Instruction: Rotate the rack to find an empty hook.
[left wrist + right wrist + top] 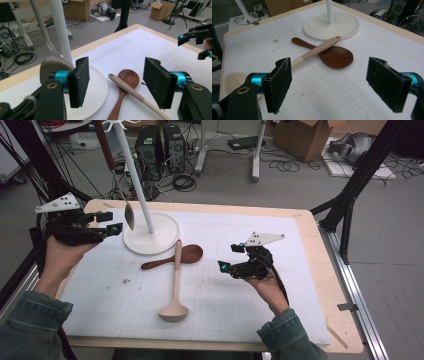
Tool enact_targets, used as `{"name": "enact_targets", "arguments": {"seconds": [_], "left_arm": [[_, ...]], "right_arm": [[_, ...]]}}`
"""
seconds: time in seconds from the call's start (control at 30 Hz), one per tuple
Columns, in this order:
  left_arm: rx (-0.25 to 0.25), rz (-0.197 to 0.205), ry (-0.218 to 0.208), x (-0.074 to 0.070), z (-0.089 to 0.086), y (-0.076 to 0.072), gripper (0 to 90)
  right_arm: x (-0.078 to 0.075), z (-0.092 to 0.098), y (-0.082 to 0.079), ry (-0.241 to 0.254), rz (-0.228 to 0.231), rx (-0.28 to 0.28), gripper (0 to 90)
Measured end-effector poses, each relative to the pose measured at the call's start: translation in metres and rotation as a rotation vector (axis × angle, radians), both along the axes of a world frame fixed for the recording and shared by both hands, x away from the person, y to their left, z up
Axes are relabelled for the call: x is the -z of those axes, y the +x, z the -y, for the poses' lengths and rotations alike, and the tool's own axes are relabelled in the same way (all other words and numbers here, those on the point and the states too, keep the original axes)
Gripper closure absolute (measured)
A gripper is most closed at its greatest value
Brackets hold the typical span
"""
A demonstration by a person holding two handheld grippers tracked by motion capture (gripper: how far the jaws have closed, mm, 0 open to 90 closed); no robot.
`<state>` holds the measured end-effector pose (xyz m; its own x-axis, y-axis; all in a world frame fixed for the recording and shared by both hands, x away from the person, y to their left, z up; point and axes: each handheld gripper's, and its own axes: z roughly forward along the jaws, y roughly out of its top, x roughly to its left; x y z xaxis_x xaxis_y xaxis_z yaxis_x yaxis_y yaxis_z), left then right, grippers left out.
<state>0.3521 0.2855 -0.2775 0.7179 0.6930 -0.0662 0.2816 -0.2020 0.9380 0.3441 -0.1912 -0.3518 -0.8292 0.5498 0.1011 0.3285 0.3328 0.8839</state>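
At nine o'clock of the white mat [225,270]: left gripper [107,223], held up in a hand at the table's left edge, jaws wide apart with nothing between them, pointing toward three o'clock. Just beside its tip, toward three o'clock: a metal spoon [128,215] hanging bowl-down from the white stand [151,234], apart from the pads; close behind the left pad [79,81] in the left gripper view.

Toward eleven o'clock of the mat: the stand's round base flat on the mat, with a slanted white pole rising from it.

At the mat's centre: a dark wooden spoon [175,257], lying flat, bowl toward three o'clock, handle toward nine. Across it, touching: a pale ladle [175,290], handle end near the stand's base at twelve o'clock, bowl at six o'clock.

Toward three o'clock of the two crossed utensils, well apart from them: right gripper [229,257], raised in a hand, jaws spread wide on empty air, facing nine o'clock toward the spoons.
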Motion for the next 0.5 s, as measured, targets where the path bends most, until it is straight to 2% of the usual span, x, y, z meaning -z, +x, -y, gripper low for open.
{"name": "enact_targets", "arguments": {"seconds": [0.5], "left_arm": [[0.004,-0.008,-0.009,0.025,-0.003,-0.012,36.1]], "right_arm": [[0.012,-0.014,0.002,-0.019,-0.018,-0.004,20.1]]}}
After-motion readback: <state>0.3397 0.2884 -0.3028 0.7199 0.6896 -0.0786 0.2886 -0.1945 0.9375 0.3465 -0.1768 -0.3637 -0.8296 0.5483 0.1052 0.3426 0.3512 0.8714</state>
